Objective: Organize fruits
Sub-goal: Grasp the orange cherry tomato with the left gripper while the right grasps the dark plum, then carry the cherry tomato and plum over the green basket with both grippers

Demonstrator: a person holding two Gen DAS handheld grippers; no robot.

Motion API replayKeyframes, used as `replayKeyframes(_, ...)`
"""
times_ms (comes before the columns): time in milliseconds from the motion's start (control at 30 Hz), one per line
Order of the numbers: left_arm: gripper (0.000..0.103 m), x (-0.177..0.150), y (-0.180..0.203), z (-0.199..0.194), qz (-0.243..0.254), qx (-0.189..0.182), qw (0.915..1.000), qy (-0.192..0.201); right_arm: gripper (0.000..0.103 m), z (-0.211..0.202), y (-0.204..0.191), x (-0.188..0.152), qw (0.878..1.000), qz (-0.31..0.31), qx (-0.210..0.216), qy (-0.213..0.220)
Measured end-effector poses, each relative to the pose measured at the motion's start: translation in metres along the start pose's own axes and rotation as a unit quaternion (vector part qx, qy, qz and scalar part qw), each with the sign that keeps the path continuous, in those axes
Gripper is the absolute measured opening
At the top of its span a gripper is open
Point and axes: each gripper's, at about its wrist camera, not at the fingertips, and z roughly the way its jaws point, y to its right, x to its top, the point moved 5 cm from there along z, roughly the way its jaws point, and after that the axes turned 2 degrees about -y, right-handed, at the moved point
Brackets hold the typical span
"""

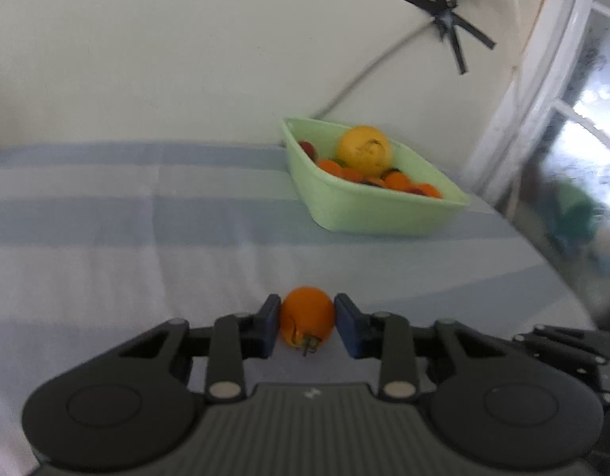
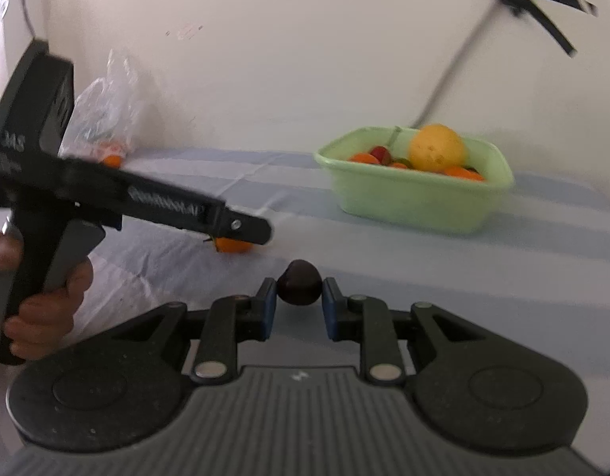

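Your left gripper (image 1: 307, 327) has its blue pads pressed on both sides of a small orange fruit (image 1: 307, 321), jaws drawn in tight around it. The fruit's stem end faces back toward the camera, so its stem axis runs along the fingers and the pads bite across its round middle. It looks to sit low, at or just above the striped cloth (image 1: 146, 238); whether it has left the cloth I cannot tell.

Your right gripper (image 2: 299, 297) is likewise closed in on a dark plum-like fruit (image 2: 299, 282), pads touching its flanks, pointed tip up.

Landmark is the green tub (image 1: 378, 214). From the left jaws the tub lies ahead and to the right, well apart, by the wall. From the right jaws the tub (image 2: 420, 198) also lies ahead and right, and looks nearer, so the right hand likely has the shorter carry. The tub already holds a big yellow citrus (image 1: 364, 150) on top of smaller orange and red fruit.

Both loads need lifting over the tub's near rim; drop beside the citrus, not onto it.

Far left of the tub, a clear plastic bag (image 2: 106, 111) sits against the wall with one more orange fruit (image 2: 113, 160) at its foot.
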Motion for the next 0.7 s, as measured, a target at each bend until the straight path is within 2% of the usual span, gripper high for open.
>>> replayKeyframes(133,0.030,-0.029,0.014,-0.027,0.028,0.004,0.9996,0.008,0.027,-0.028,-0.002,-0.013,0.999,0.032,0.012,0.017)
replayKeyframes(333,0.030,-0.076,0.033,-0.079,0.042,-0.006,0.9987,0.026,0.027,-0.061,-0.015,-0.037,0.998,0.053,0.014,0.040)
replayKeyframes(467,0.030,-0.101,0.044,-0.104,0.045,-0.015,0.9984,0.030,0.027,-0.077,-0.024,-0.056,0.997,0.060,0.019,0.037)
replayKeyframes(700,0.031,-0.136,0.054,-0.111,0.057,-0.014,0.9982,0.010,0.028,-0.095,-0.039,-0.076,0.999,0.023,0.005,0.032)
